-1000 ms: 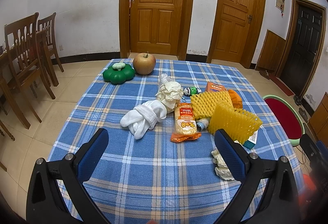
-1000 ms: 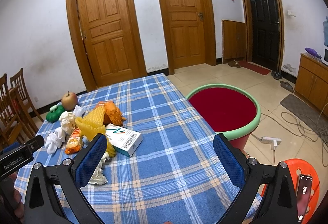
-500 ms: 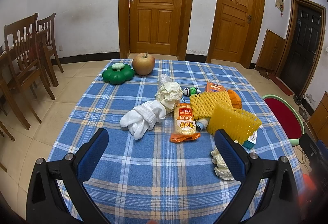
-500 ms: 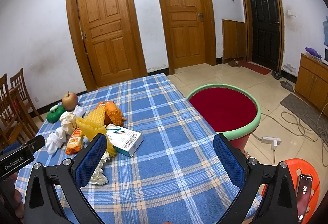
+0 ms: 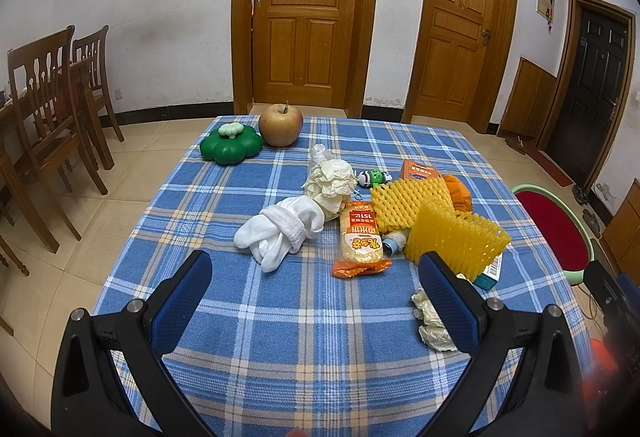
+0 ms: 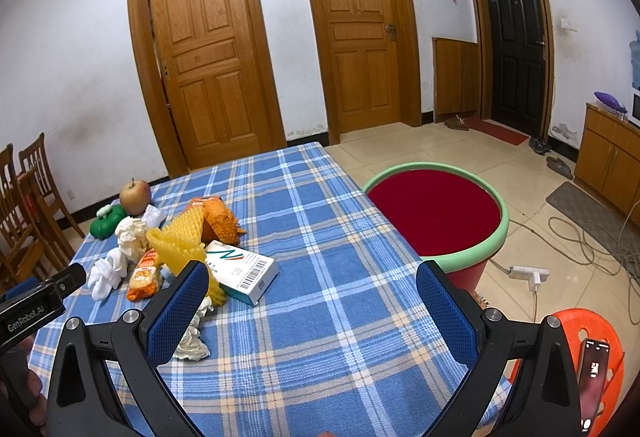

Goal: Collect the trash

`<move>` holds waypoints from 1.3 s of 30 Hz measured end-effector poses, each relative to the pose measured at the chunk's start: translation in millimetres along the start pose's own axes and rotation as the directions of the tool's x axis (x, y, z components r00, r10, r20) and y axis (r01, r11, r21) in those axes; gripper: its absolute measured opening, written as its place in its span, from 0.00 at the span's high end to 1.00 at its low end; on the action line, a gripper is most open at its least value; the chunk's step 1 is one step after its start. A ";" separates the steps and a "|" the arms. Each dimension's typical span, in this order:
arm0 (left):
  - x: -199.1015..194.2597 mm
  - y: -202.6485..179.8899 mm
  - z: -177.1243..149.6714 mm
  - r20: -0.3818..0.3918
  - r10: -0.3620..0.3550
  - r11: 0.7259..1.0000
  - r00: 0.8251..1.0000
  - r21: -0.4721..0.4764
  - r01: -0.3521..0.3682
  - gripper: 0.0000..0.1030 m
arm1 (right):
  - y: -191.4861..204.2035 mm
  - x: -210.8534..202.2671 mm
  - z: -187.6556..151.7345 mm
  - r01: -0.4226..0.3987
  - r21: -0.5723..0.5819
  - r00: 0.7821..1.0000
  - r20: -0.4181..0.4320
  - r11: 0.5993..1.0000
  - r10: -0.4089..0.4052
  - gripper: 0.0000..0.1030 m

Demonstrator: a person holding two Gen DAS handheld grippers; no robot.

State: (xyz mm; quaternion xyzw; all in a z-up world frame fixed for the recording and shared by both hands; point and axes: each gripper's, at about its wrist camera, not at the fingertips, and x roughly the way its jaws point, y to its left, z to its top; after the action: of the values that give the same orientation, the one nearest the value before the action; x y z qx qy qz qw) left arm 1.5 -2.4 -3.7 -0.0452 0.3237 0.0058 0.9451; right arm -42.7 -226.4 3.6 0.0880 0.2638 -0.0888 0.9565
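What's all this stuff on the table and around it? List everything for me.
Table: 1, blue plaid cloth, centre.
Apple: 1, red-yellow, far end.
Green box: 1, flower-shaped, left of apple.
Socks: 1 bundle, white, mid-table.
Crumpled paper: 2 wads, off-white, one behind the socks, one near the right edge.
Snack pack: 1, orange, right of socks.
Foam nets: 2, yellow, right side.
Orange box: 1, behind the nets.
Toy: 1, green-white, small.
Carton: 1, white with barcode, by the nets.
Bin: 1, red with green rim, floor at right.
Chairs: 2, wooden, left.
Doors: 3, two wood, one dark.
Stool: 1, orange, holding a phone.
Left gripper: open.
Right gripper: open.
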 end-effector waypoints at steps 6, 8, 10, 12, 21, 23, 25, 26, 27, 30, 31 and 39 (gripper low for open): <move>0.1 0.1 -0.1 -0.001 0.001 1.000 1.000 0.000 -0.001 0.02 | -2.4 0.2 0.1 0.007 0.015 1.000 -0.007 1.000 -0.007 0.00; 0.1 1.0 0.5 -0.001 0.002 1.000 1.000 0.002 -0.002 0.02 | -3.4 0.5 -0.3 0.012 0.015 1.000 -0.008 1.000 -0.012 0.00; 0.9 2.5 1.8 -0.003 0.005 1.000 1.000 0.005 -0.005 0.02 | -3.3 1.0 -0.2 0.014 0.013 1.000 -0.009 1.000 -0.014 0.00; 1.4 5.5 3.9 -0.003 0.004 1.000 1.000 0.002 -0.004 0.02 | -3.5 1.7 -0.1 0.010 0.010 1.000 -0.013 1.000 -0.010 0.00; 10.6 31.5 24.5 -0.018 0.037 0.999 0.999 -0.005 -0.037 0.02 | -0.9 15.5 9.6 -0.053 -0.005 0.998 -0.038 0.999 0.053 0.00; 15.5 39.0 29.4 -0.025 0.053 0.999 0.998 -0.004 -0.053 0.02 | 0.7 22.7 12.4 -0.077 -0.007 0.995 -0.058 0.997 0.076 0.00; 22.4 47.6 34.1 -0.042 0.061 0.998 0.997 -0.008 -0.061 0.02 | 3.7 30.5 14.2 -0.095 -0.004 0.993 -0.076 0.995 0.094 0.00; 25.5 50.2 35.6 -0.049 0.066 0.998 0.997 -0.009 -0.067 0.02 | 4.8 34.9 15.1 -0.110 0.001 0.990 -0.087 0.994 0.109 0.00; 29.3 54.2 37.4 -0.057 0.075 0.997 0.996 -0.010 -0.076 0.02 | 6.1 39.0 15.5 -0.126 0.007 0.987 -0.095 0.992 0.126 0.00; 40.0 63.6 40.8 -0.080 0.095 0.995 0.992 -0.002 -0.095 0.02 | 9.3 50.1 15.9 -0.171 0.033 0.978 -0.118 0.985 0.174 0.00; 44.1 65.6 41.1 -0.088 0.096 0.995 0.991 0.002 -0.096 0.02 | 10.4 53.6 16.3 -0.179 0.039 0.975 -0.130 0.983 0.183 0.00; 86.0 70.6 40.1 -0.185 0.036 0.999 0.982 0.021 -0.033 0.06 | 37.2 71.2 21.4 -0.201 -0.023 0.962 -0.195 0.979 0.193 0.00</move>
State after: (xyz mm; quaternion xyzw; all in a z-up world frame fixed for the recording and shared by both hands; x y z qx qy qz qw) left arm 91.2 69.9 -30.6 -0.0317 0.4109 0.0153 0.9110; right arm 36.0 -203.8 -10.9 0.1017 0.3463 0.0213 0.9324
